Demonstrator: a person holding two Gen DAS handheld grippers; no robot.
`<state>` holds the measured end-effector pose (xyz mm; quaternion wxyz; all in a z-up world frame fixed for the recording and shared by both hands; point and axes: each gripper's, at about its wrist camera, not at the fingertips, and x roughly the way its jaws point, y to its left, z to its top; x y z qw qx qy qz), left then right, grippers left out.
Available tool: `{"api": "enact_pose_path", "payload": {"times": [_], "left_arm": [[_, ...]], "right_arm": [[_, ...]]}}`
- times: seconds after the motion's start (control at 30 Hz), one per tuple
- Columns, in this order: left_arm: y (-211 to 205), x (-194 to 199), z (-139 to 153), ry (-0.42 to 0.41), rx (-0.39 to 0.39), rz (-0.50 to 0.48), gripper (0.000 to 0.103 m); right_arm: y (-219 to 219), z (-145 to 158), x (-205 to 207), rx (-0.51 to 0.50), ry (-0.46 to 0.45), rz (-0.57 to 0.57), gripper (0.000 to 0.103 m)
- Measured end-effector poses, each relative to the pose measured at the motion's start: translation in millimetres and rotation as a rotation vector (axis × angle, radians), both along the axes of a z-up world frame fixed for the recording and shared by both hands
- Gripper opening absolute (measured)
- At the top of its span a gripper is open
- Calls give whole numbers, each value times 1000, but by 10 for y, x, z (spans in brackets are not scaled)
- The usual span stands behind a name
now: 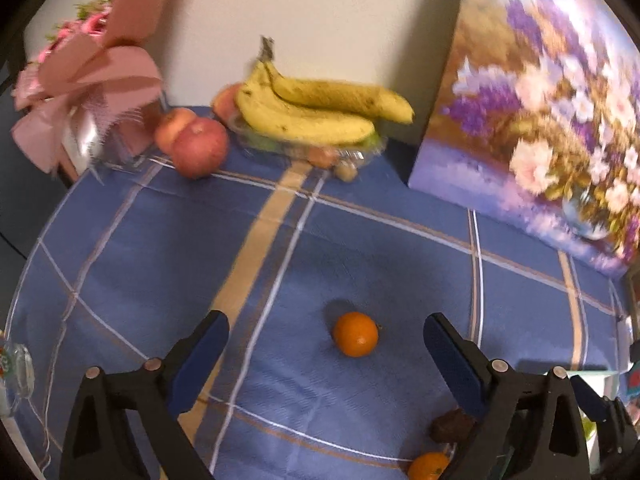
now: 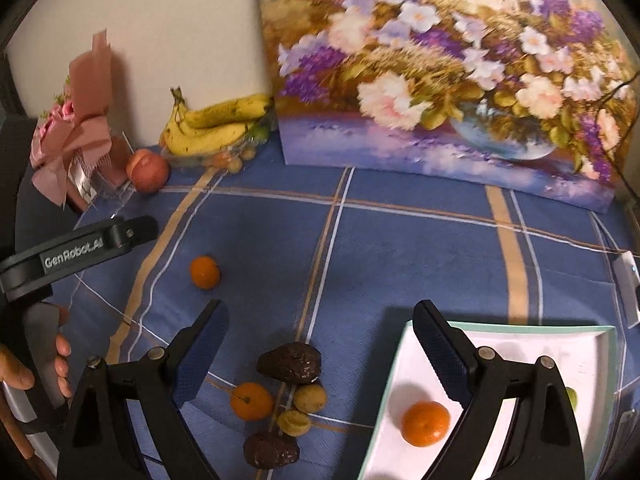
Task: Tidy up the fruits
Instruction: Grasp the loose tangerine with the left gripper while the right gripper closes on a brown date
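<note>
A: Item: tangerine (image 1: 355,334), on worktop (image 1: 160,240) between my left tongs (image 1: 326,334), gaping, empty.

B: Handling?

A: Light, soft-skinned (rolls); I'd pinch its middle. Right tongs (image 2: 320,330) wide, empty.

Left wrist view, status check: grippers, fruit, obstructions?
Left gripper open, small round orange between its fingers, untouched. Right gripper open, empty. Nothing blocking.
</note>
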<state>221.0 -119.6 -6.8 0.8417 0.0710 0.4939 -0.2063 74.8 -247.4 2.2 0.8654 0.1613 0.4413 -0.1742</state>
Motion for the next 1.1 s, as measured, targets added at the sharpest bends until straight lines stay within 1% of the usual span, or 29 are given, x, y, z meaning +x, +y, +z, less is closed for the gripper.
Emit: {"api": "enact_pose_path", "payload": {"times": [0.03, 0.13, 0.27, 0.3, 0.37, 0.43, 0.47, 0.5, 0.57, 0.6, 0.63, 0.67, 0.73, 0.77, 0.87, 0.97, 1.1], "left_arm": [[-34, 10, -65, 15, 2, -7, 98], [-118, 49, -291, 68, 14, -21, 92], [-187, 79, -471, 96, 13, -36, 89], [-205, 86, -503, 100, 14, -40, 82], [-224, 104, -552, 110, 13, -43, 78], [-238, 116, -576, 112, 6, -45, 71], [-242, 124, -581, 115, 1, -46, 65], [-243, 131, -582, 133, 14, -47, 58], [-240, 134, -580, 136, 10, -46, 50], [-240, 134, -578, 138, 5, -48, 46], [-226, 126, -567, 138, -1, -51, 44], [-230, 122, -561, 137, -4, -56, 37], [-231, 114, -543, 133, -2, -57, 36], [-232, 109, -538, 132, 2, -58, 36], [-228, 106, -532, 134, 2, -59, 36], [-208, 106, -492, 135, -5, -51, 36], [-177, 66, -316, 110, -23, -49, 35]], "right_arm": [[0, -41, 16, 3, 10, 3, 93], [27, -257, 94, 27, 60, 24, 93], [69, -479, 174, 51, 110, 40, 93], [86, -533, 195, 55, 122, 48, 93], [120, -602, 224, 54, 140, 59, 90], [151, -646, 240, 51, 152, 66, 87], [168, -666, 248, 49, 158, 71, 87], [178, -676, 251, 47, 160, 75, 87], [205, -683, 249, 40, 164, 81, 85], [206, -684, 255, 39, 166, 83, 82], [217, -684, 257, 37, 167, 86, 72], [224, -686, 257, 34, 169, 88, 69], [250, -692, 273, 29, 178, 94, 68], [263, -693, 272, 29, 182, 97, 64], [283, -684, 263, 45, 182, 104, 56], [294, -662, 275, 48, 173, 105, 55], [277, -565, 259, 70, 137, 101, 55]]}}
